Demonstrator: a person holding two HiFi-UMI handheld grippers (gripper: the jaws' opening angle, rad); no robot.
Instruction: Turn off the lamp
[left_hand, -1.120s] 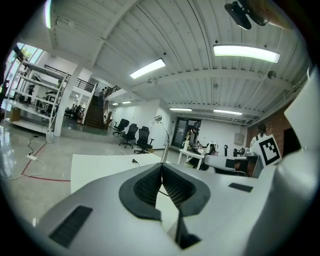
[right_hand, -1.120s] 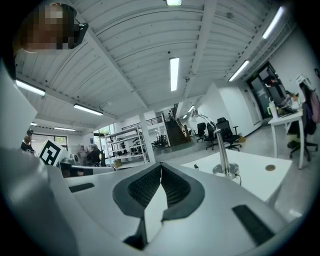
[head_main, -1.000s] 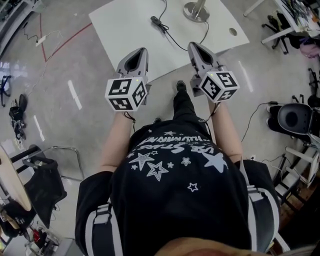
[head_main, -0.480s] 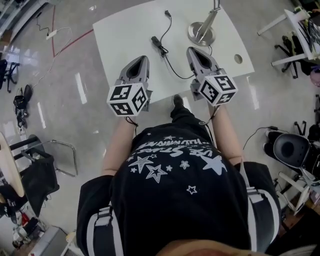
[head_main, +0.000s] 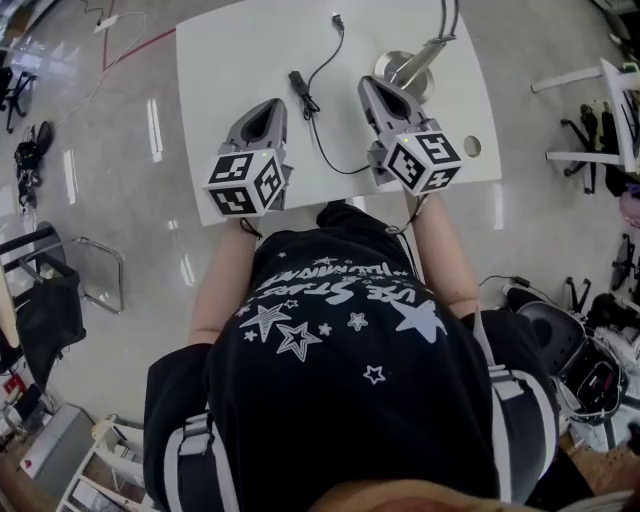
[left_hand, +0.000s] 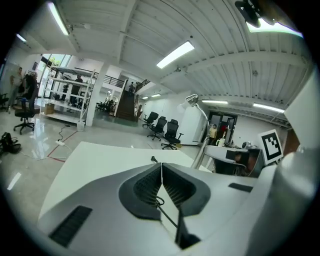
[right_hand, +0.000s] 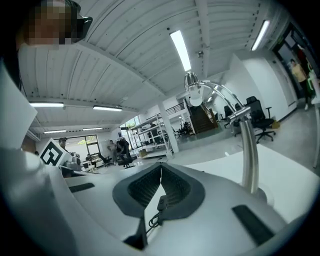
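Observation:
The silver desk lamp (head_main: 405, 68) stands on the white table (head_main: 230, 60), its round base at the far right and its pole (right_hand: 248, 150) curving up to a small head (right_hand: 194, 95). Its black cord runs across the table with an inline switch (head_main: 297, 82) near the middle. My left gripper (head_main: 272, 106) is shut and empty over the table's near edge, just left of the cord. My right gripper (head_main: 368, 86), also shut and empty, hovers close beside the lamp base, right of the cord. Past my right gripper's shut jaws, the switch (right_hand: 162, 202) lies on the table.
A round cable hole (head_main: 472, 146) sits in the table's near right corner. The cord's plug end (head_main: 337, 20) lies at the far edge. Office chairs (left_hand: 165, 132) and shelving (left_hand: 65, 97) stand beyond the table. More chairs (head_main: 620, 110) and floor clutter flank it.
The person has stepped up to the table. Both grippers have moved forward from short of its near edge to over it, the right one now beside the lamp base. Both stayed shut.

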